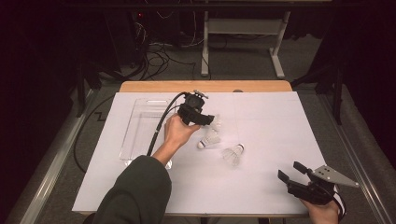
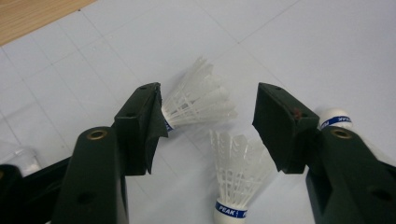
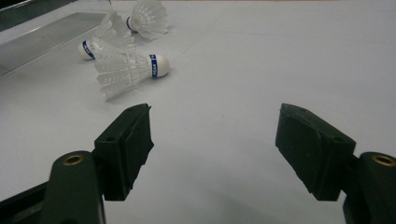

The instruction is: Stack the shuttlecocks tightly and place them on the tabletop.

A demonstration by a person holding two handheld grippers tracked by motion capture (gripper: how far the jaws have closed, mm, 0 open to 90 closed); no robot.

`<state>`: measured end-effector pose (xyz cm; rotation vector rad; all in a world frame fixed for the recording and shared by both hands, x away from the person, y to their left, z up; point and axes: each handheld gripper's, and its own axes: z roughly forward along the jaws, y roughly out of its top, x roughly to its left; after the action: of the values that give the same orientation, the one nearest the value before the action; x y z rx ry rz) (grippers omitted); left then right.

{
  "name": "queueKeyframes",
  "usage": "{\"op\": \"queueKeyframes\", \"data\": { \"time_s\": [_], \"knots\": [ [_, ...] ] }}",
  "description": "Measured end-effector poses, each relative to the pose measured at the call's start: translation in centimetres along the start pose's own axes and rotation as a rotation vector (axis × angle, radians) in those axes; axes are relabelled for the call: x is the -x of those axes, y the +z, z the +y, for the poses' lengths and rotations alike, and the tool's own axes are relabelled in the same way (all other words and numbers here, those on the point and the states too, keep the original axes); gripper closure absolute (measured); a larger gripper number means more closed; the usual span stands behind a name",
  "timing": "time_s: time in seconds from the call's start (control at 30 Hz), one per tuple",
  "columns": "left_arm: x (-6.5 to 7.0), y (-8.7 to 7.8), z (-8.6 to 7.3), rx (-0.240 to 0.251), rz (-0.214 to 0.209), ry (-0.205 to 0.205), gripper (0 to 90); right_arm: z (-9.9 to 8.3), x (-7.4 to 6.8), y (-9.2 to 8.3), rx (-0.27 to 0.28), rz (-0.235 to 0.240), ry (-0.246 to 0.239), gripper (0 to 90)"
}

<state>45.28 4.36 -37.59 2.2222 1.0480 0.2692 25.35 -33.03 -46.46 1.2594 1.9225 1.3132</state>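
Between the wide-open, empty left gripper (image 2: 208,126) lies the far shuttlecock (image 2: 201,102), feathers pointing away; right gripper (image 1: 294,176) waits open, empty, well apart.

In the left gripper view, the far shuttlecock (image 2: 198,100) has its cork hidden behind one jaw of the left tool (image 2: 208,123), and a third shuttlecock (image 2: 337,119) is mostly covered by the other jaw (a white cork with a blue band peeks out). The lettering on that band is too blurred to read.

In the high view, the right hand (image 1: 322,212) is cut off by the bottom edge, and the left tool (image 1: 211,120) covers part of the farthest shuttlecock (image 1: 216,123).

In the right gripper view, the clear tray (image 3: 42,37) runs off the left edge.
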Motion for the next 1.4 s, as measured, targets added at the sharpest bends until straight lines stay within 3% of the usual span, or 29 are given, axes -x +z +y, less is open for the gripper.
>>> {"op": "queueKeyframes", "data": {
  "time_s": [0.77,1.4],
  "knots": [
    [-0.2,-0.3,-2.3,-0.013,-0.014,-0.024,43.5,0.0,0.0,0.0,0.000,0.000,-0.001,27.6],
    [0.1,-0.8,-3.8,-0.019,-0.016,-0.013,43.3,0.0,0.0,0.0,-0.002,0.001,0.000,27.6]
  ]
}}
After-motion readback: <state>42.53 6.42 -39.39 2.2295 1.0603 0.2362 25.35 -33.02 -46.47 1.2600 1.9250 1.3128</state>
